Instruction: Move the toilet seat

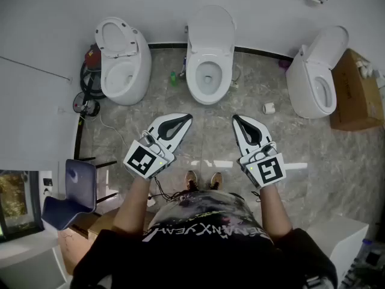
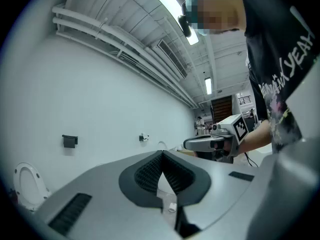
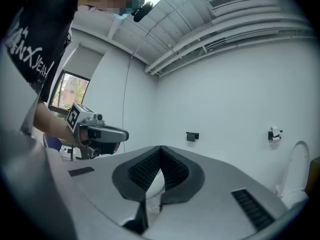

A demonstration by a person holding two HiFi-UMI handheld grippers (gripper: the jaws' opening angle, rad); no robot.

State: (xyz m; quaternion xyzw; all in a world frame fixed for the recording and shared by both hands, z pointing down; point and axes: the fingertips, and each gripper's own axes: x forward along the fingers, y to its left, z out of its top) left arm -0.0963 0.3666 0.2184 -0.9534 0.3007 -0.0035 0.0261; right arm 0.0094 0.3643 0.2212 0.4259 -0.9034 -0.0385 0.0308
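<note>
Left gripper (image 1: 187,118) and right gripper (image 1: 236,118) side by side, jaws together, empty; middle toilet (image 1: 209,80) just ahead, between them

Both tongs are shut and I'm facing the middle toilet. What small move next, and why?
Probably step closer to the middle toilet, opening the tongs: the left tongs and right tongs are shut, empty, and short of its seat.

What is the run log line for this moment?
left gripper: shut, empty | right gripper: shut, empty | middle toilet: lid up, untouched
</note>
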